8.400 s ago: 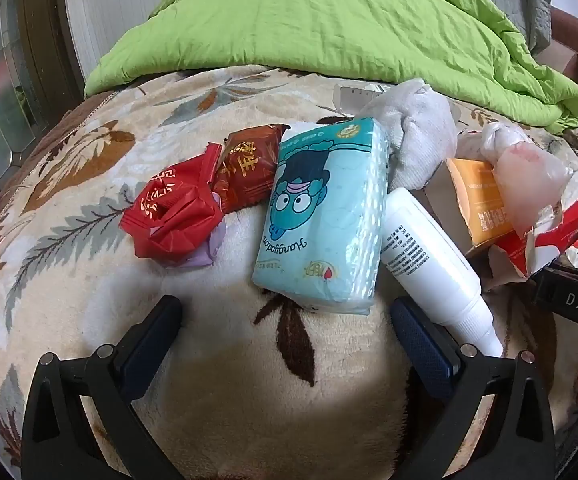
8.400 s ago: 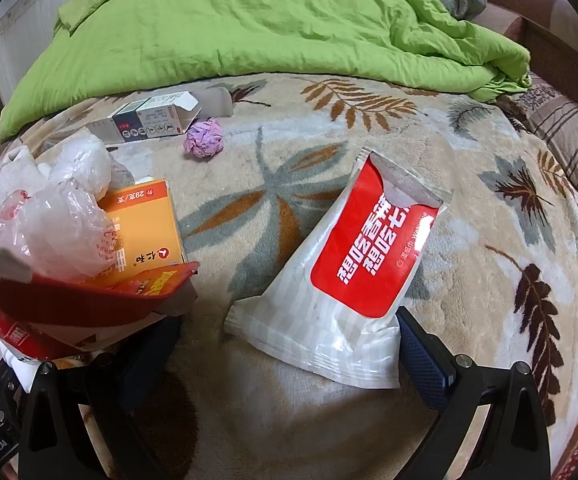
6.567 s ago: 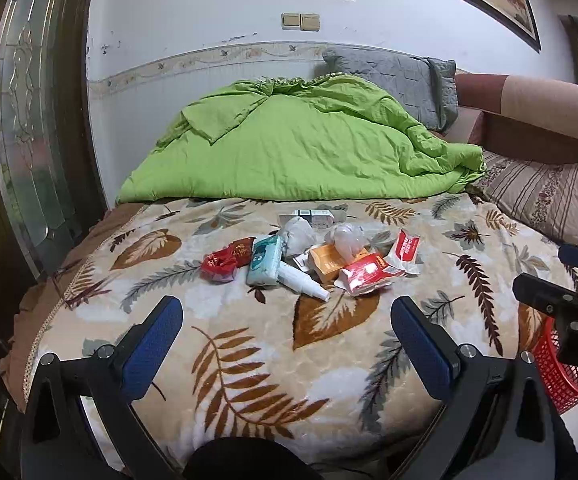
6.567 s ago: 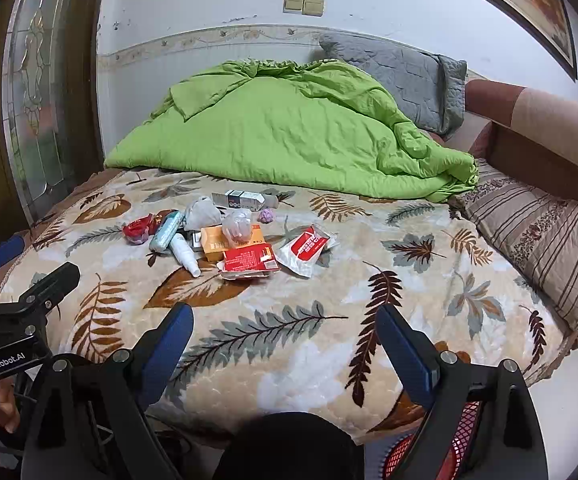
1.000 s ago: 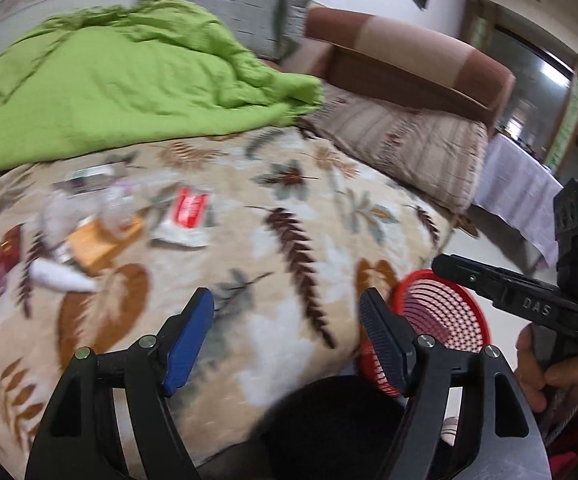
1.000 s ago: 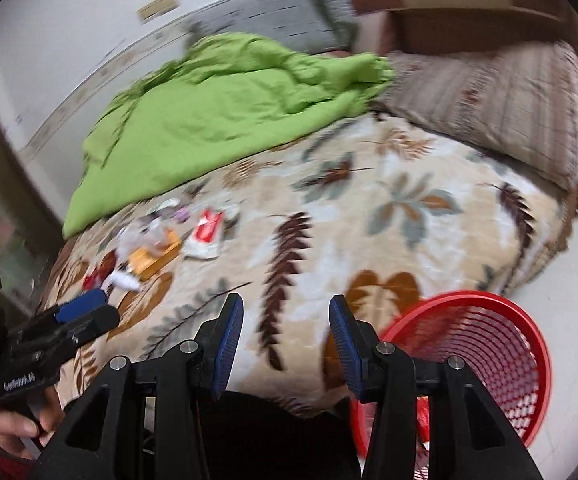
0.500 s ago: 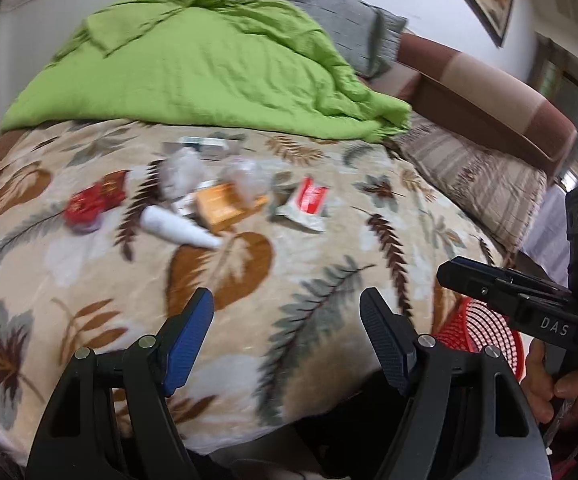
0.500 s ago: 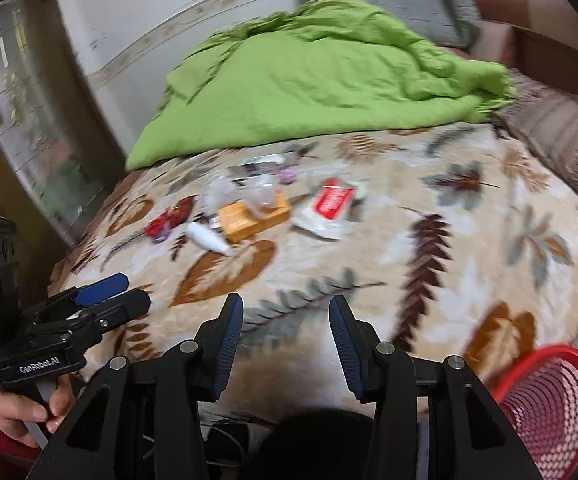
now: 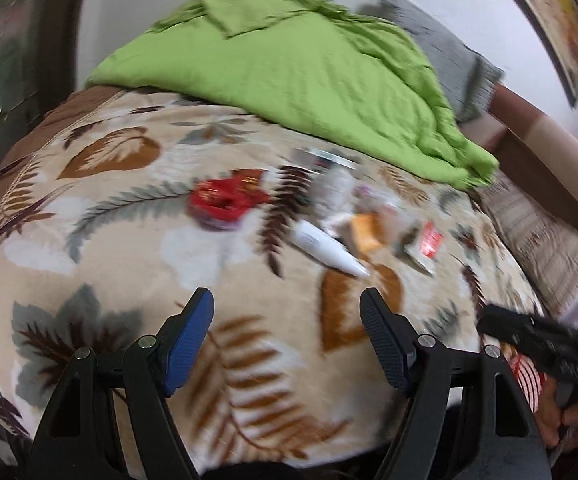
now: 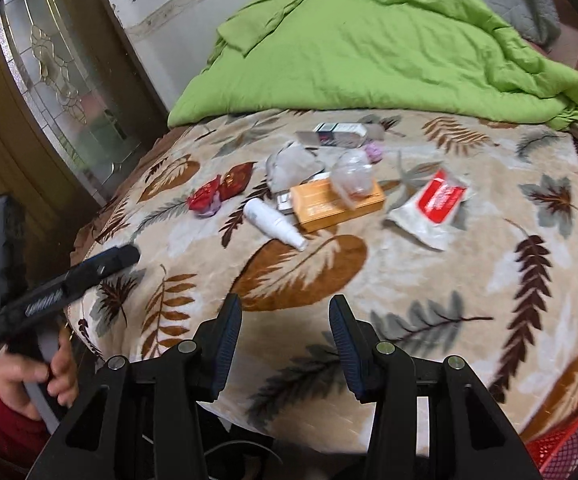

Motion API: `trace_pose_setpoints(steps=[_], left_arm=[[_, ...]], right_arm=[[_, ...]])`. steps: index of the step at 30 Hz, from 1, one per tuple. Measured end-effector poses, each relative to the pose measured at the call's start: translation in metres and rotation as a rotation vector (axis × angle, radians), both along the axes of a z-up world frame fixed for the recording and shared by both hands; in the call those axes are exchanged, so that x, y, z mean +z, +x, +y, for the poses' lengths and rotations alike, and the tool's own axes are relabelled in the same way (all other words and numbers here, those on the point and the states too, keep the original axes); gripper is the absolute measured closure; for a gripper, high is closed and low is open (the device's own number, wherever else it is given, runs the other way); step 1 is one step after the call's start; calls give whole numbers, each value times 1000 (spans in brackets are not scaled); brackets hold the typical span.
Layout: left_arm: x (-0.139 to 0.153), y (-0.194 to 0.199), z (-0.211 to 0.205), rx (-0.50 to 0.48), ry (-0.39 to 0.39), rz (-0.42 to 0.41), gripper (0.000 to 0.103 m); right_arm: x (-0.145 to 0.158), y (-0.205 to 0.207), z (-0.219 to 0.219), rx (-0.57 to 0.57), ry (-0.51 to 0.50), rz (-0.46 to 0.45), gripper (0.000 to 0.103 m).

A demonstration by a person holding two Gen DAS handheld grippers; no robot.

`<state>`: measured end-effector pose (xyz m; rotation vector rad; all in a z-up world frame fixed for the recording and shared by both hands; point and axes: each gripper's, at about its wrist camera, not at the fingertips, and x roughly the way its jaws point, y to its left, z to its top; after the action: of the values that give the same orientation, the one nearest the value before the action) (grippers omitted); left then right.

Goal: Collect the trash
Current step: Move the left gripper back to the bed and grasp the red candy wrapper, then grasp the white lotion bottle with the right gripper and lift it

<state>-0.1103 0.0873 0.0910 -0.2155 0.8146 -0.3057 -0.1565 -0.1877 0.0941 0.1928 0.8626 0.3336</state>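
Trash lies in a cluster on the leaf-patterned blanket: a red crumpled wrapper (image 10: 204,199), a white bottle (image 10: 273,222), an orange box (image 10: 335,200) with clear plastic (image 10: 352,178) on it, a red-and-white pouch (image 10: 435,204), a small carton (image 10: 337,133). In the left wrist view the red wrapper (image 9: 225,200) and white bottle (image 9: 327,248) show blurred. My left gripper (image 9: 287,340) is open and empty over the bed's near part. My right gripper (image 10: 285,332) is open and empty, short of the trash. A red basket (image 10: 569,440) stands on the floor at lower right.
A green duvet (image 10: 369,48) is piled at the bed's far end, with a grey pillow (image 9: 449,60) behind it. A wooden glass-panelled door (image 10: 49,80) stands left of the bed. The other gripper shows at the edge of each view.
Both cameras have swung left from the red basket toward the trash cluster and moved closer to the bed. Both grippers stay open and empty.
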Motion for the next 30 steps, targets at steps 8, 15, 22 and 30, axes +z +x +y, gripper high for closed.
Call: trace_pose_setpoints(steps=[8, 15, 22, 30], left_arm=[[-36, 78, 17, 85, -50, 88, 29], [-62, 133, 6, 136, -13, 109, 29], [-76, 152, 9, 142, -10, 115, 59], [-66, 120, 17, 116, -29, 68, 62]], right_arm=[[-5, 12, 17, 41, -5, -3, 54], [-9, 26, 19, 59, -32, -17, 54], [-11, 55, 32, 113, -36, -30, 53], [-32, 105, 60, 203, -65, 2, 53]])
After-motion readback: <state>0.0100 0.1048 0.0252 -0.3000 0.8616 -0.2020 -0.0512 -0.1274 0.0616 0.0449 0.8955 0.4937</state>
